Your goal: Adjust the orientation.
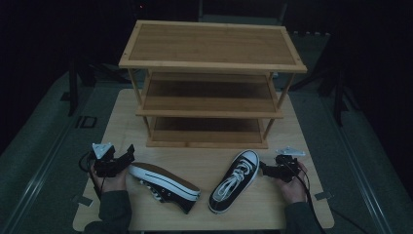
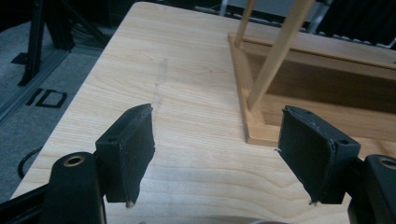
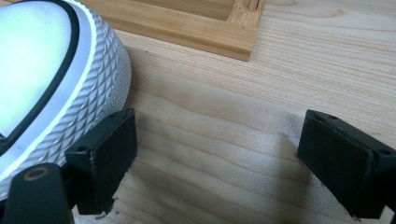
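- Two black-and-white sneakers lie on the wooden table (image 1: 204, 165), in front of a three-tier wooden shoe rack (image 1: 209, 83).
- The left sneaker (image 1: 163, 183) lies tipped on its side, its white sole turned toward the rack and its toe toward the left gripper.
- The right sneaker (image 1: 234, 180) stands upright on its sole, laces up, its white toe cap pointing toward the rack and a little to the right.
- The left gripper (image 1: 130, 156) sits at the left edge of the table, just beside the toe end of the left sneaker. Its jaws are spread wide with nothing between them; in the left gripper view, bare tabletop (image 2: 187, 116) shows in the gap, with the rack's lower corner (image 2: 254, 126) beyond.
- The right gripper (image 1: 263, 168) sits at the right edge of the table, next to the toe of the right sneaker. Its jaws are also released and hold nothing.
- In the right gripper view, the ribbed white toe (image 3: 70, 93) of the right sneaker lies just outside one jaw, very close to it; whether they touch I cannot tell. Bare table (image 3: 219, 135) shows between the jaws, and the rack's base rail (image 3: 187, 28) lies beyond.
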{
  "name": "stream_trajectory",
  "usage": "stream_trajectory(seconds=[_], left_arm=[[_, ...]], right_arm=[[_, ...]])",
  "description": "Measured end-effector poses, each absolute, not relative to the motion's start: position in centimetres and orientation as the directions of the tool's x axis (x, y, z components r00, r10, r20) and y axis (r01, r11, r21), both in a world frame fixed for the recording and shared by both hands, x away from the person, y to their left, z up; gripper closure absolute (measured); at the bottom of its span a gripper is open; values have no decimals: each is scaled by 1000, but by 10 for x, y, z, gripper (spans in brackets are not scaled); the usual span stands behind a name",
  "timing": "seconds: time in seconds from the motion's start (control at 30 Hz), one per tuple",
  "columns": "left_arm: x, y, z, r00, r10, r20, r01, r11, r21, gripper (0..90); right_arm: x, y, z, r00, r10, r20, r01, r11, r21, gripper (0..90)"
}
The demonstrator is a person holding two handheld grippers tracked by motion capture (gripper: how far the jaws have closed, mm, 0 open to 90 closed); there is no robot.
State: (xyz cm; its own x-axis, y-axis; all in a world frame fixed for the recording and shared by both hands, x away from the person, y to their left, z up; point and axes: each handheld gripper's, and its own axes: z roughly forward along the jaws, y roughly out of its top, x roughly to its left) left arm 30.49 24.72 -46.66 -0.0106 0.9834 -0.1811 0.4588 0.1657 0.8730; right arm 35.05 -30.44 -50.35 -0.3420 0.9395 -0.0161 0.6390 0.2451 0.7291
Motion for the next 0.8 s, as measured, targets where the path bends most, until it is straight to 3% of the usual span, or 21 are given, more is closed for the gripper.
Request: stream_trajectory(seconds=[0.8], left_arm=[[257,218,-450,228,964,-140,477,15,879,445]], right_arm=[[346,-308,-504,-362,932,-18,633,260,729,114]])
